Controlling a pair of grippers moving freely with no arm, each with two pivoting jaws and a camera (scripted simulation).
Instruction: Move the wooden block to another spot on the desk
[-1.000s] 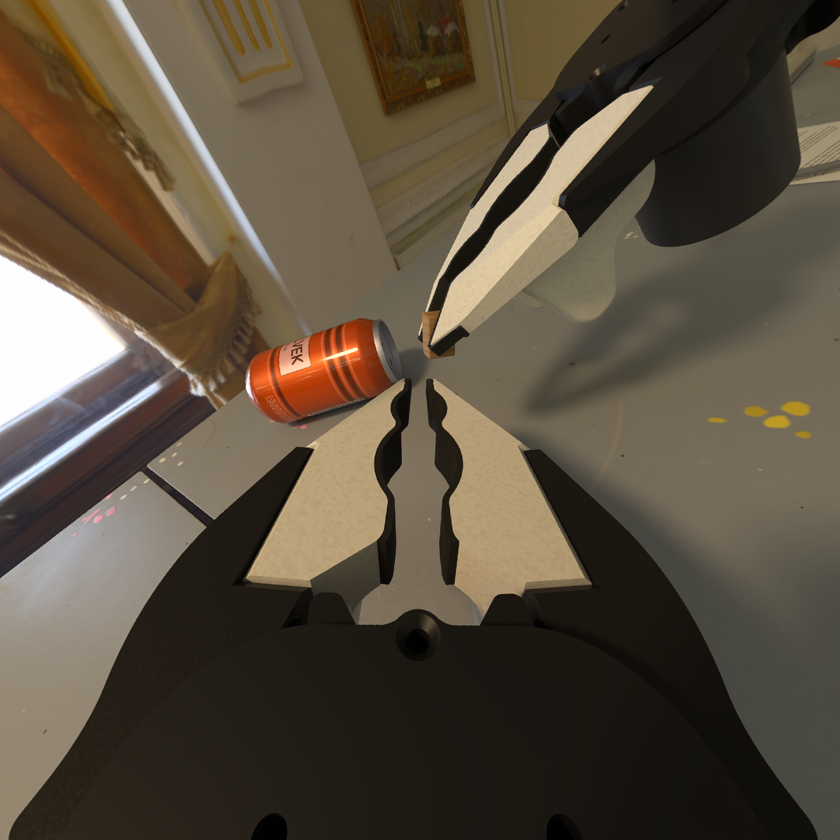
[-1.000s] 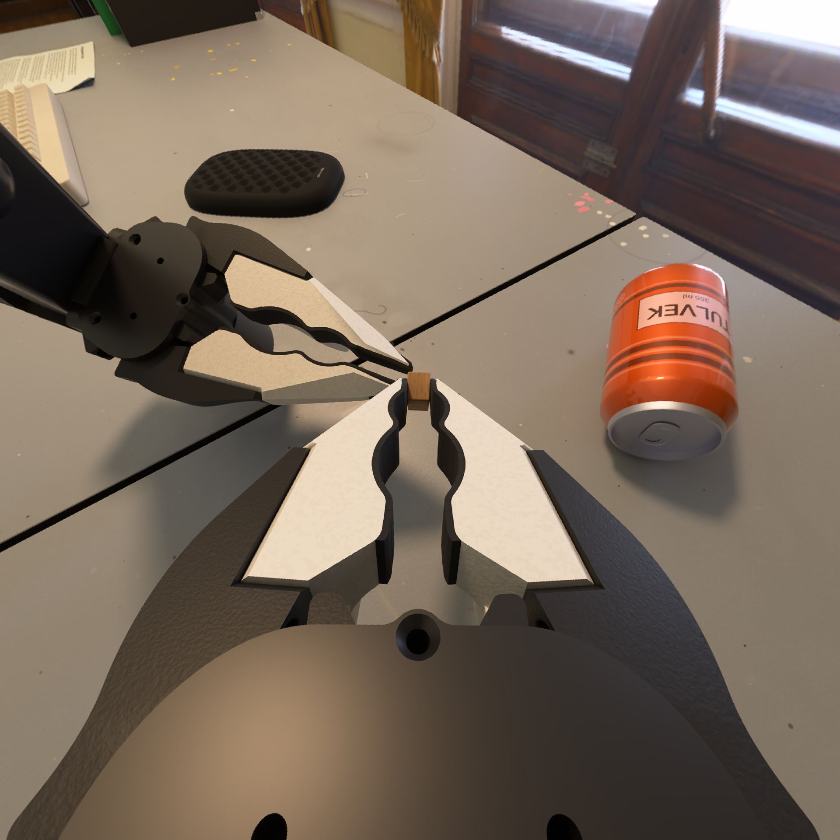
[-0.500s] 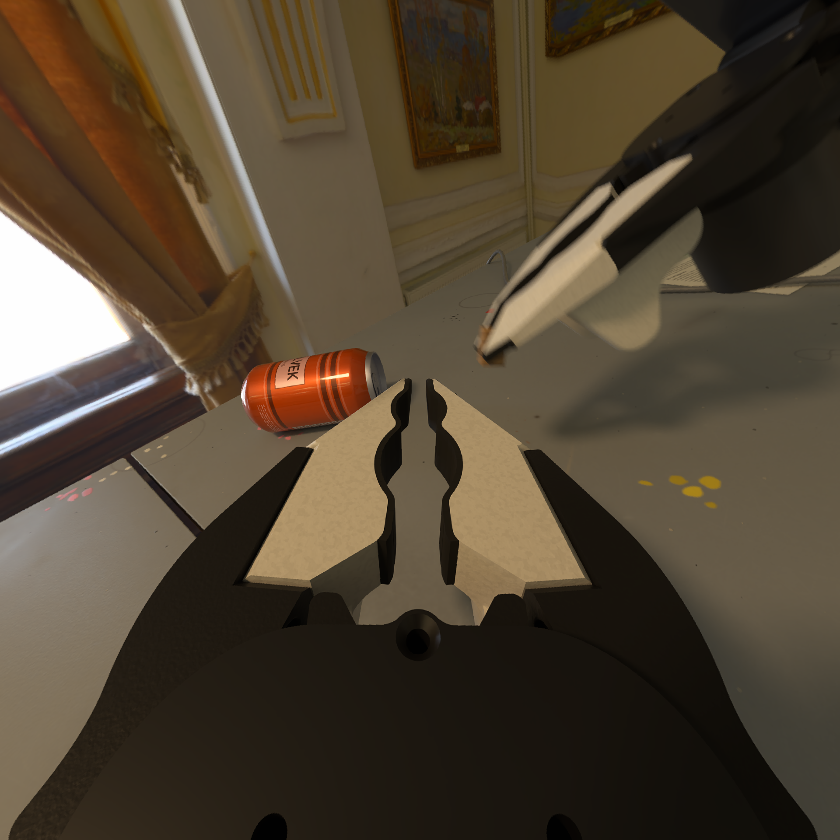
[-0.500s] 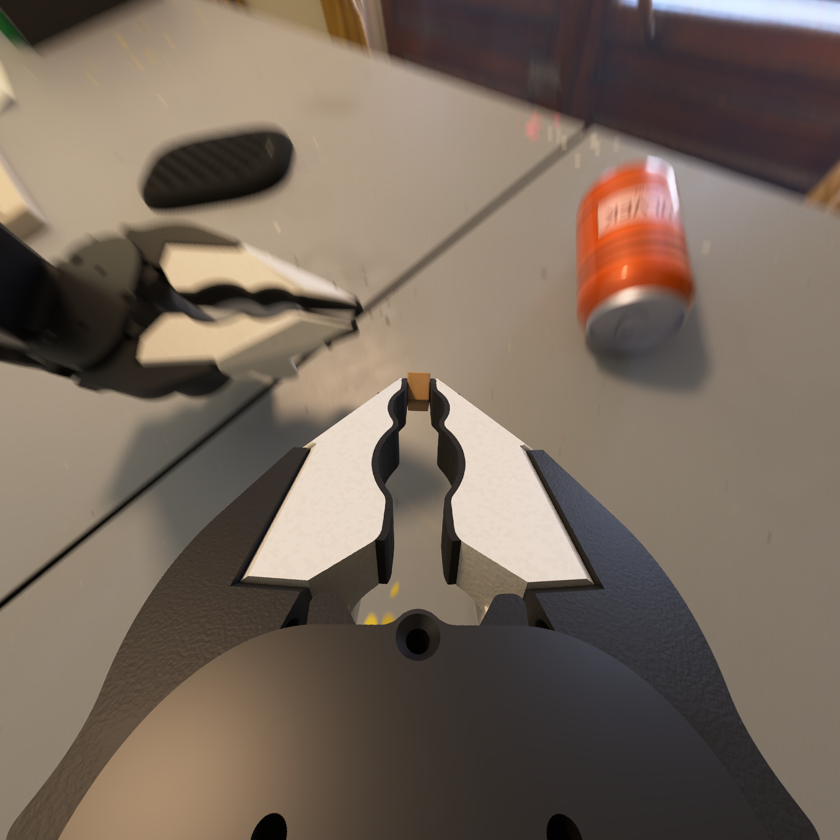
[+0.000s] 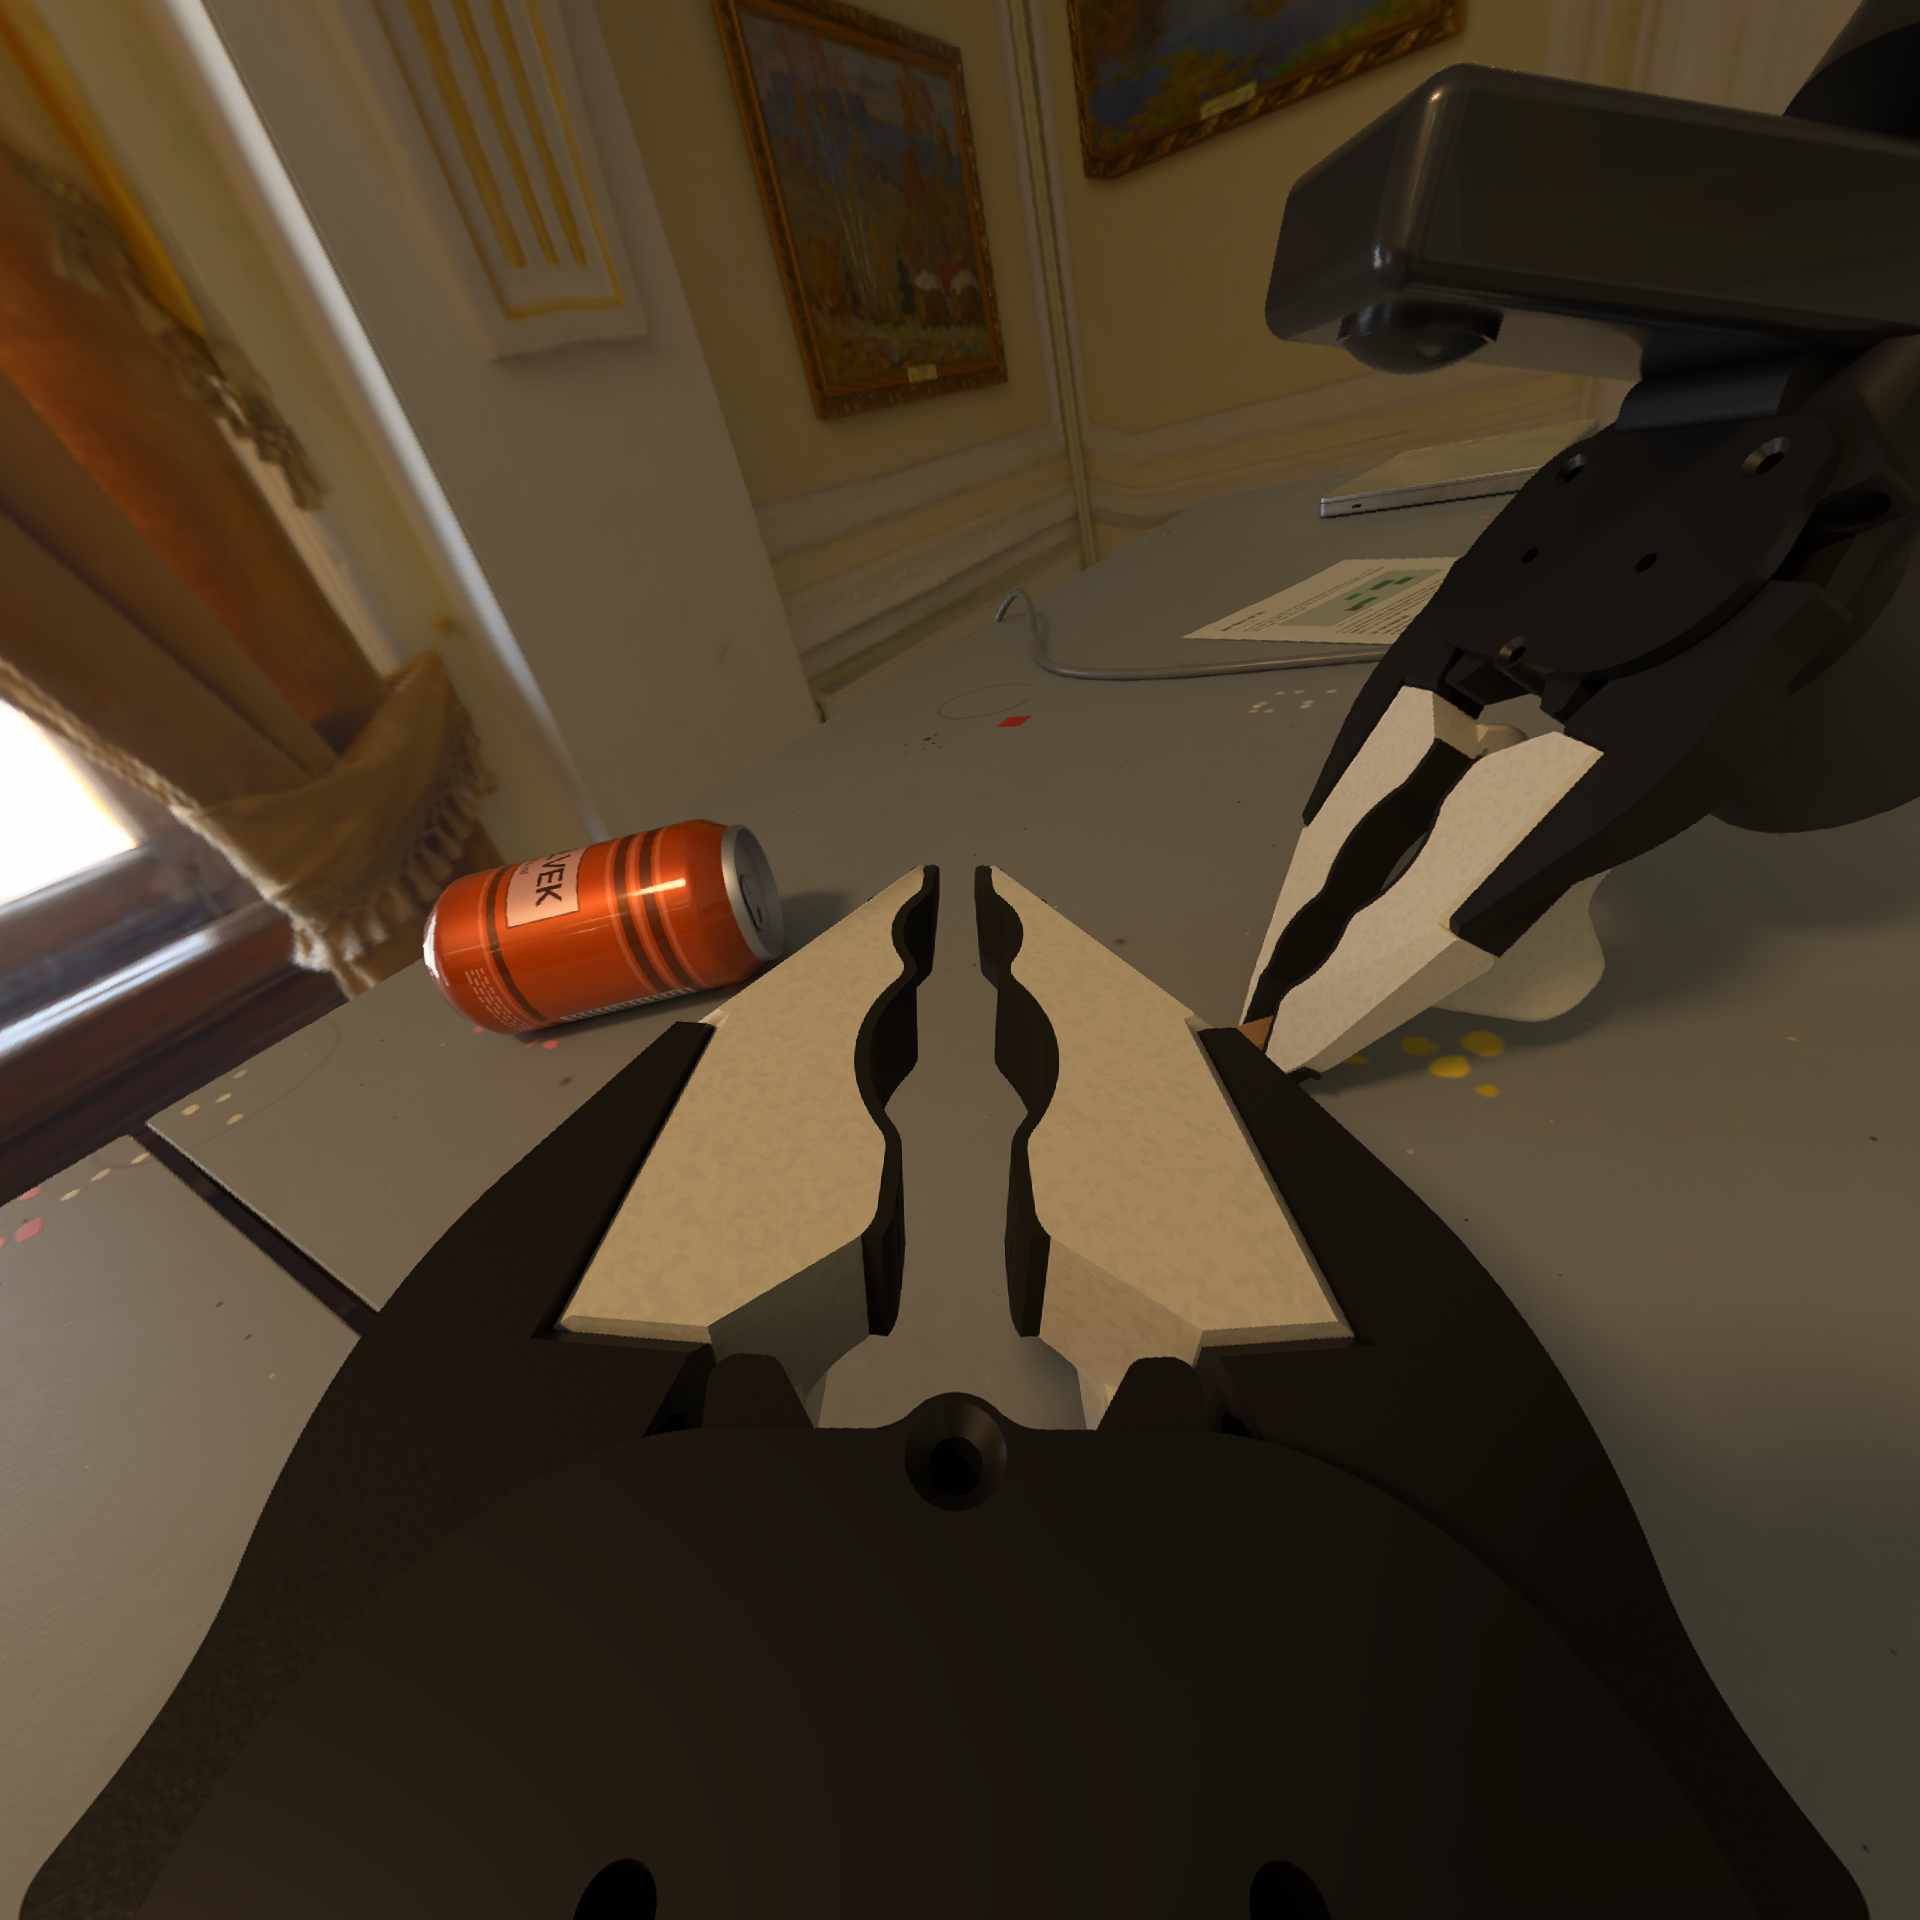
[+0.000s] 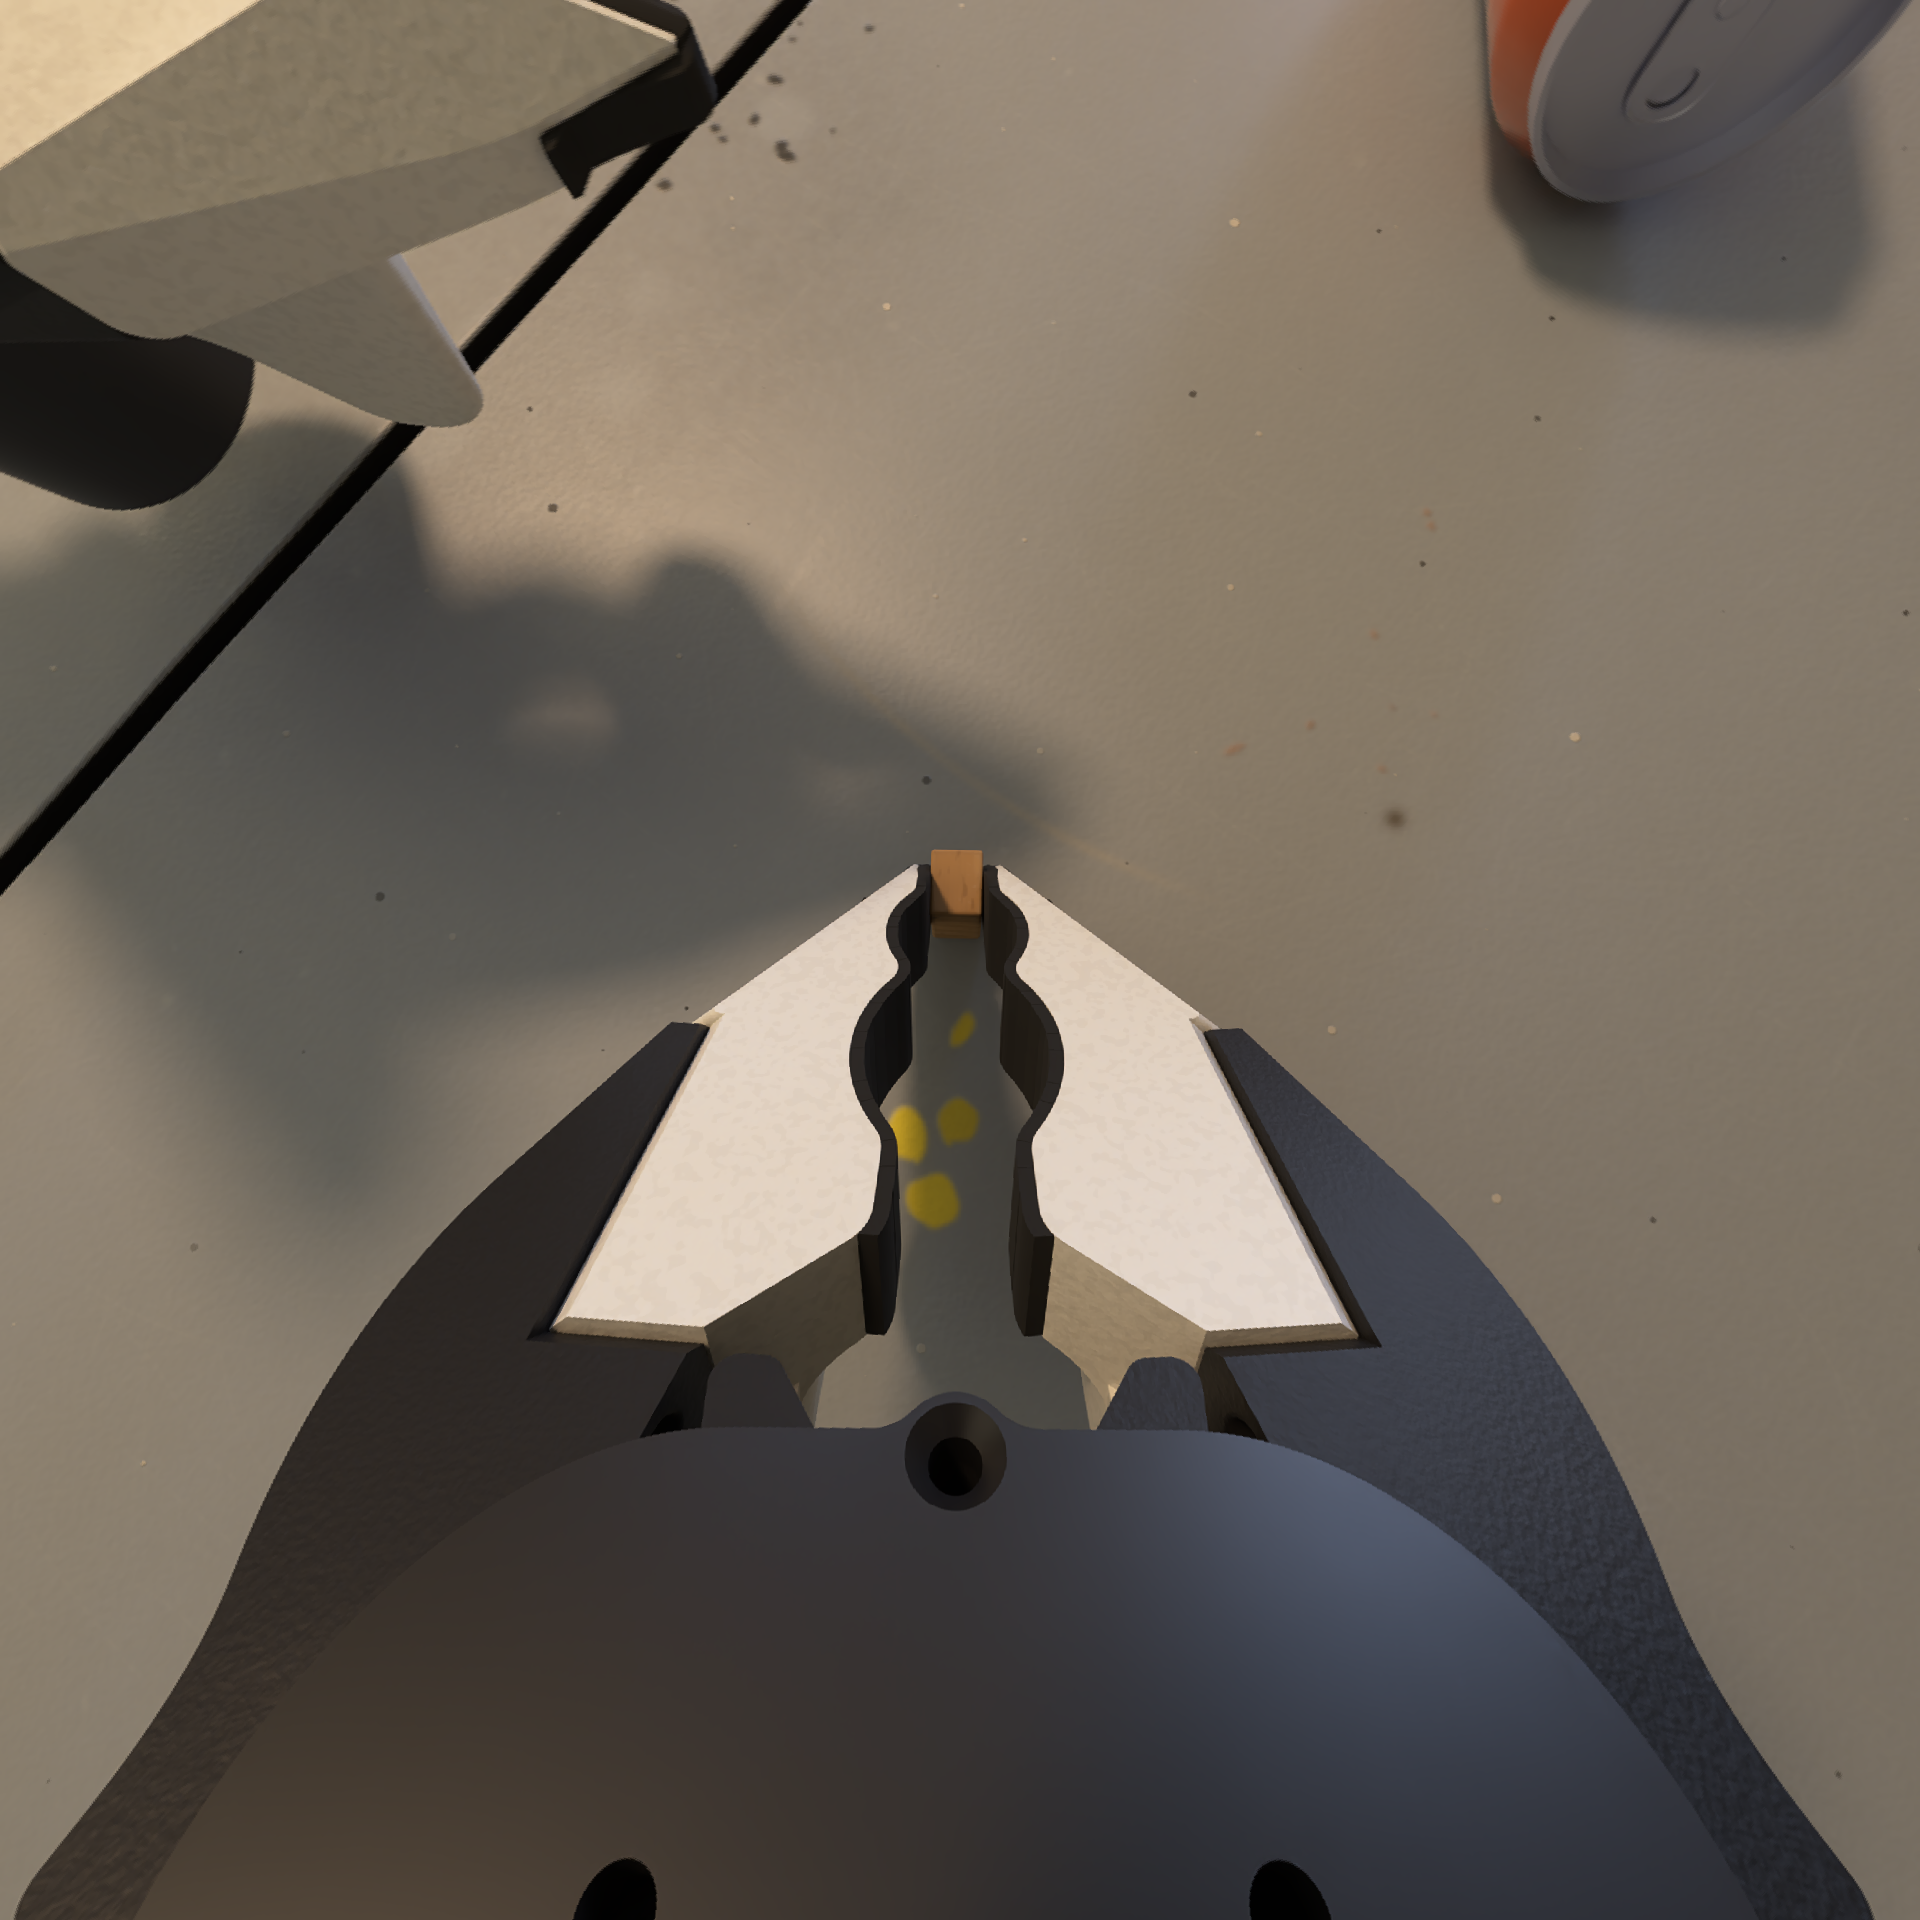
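Note:
The wooden block (image 6: 956,881) is a small tan cube pinched between the tips of my right gripper (image 6: 956,878), which is shut on it. The gripper points steeply down and holds the block just over the grey desk (image 6: 1351,623), beside several yellow spots (image 6: 930,1143). I cannot tell if the block touches the desk. In the left wrist view the right gripper (image 5: 1273,1039) comes in from the right, with a sliver of the block (image 5: 1257,1031) at its tips. My left gripper (image 5: 956,883) is shut and empty, hovering low. It also shows in the right wrist view (image 6: 312,156).
An orange can (image 5: 603,925) lies on its side near the desk's window edge; its end shows in the right wrist view (image 6: 1683,83). A dark seam (image 6: 312,499) splits the desk. A paper sheet (image 5: 1330,608) and a cable (image 5: 1091,665) lie farther back.
My right gripper has carried the block away from the seam and the can to the yellow spots and has come down close to the desk. The left gripper has stayed shut and shifted its view slightly.

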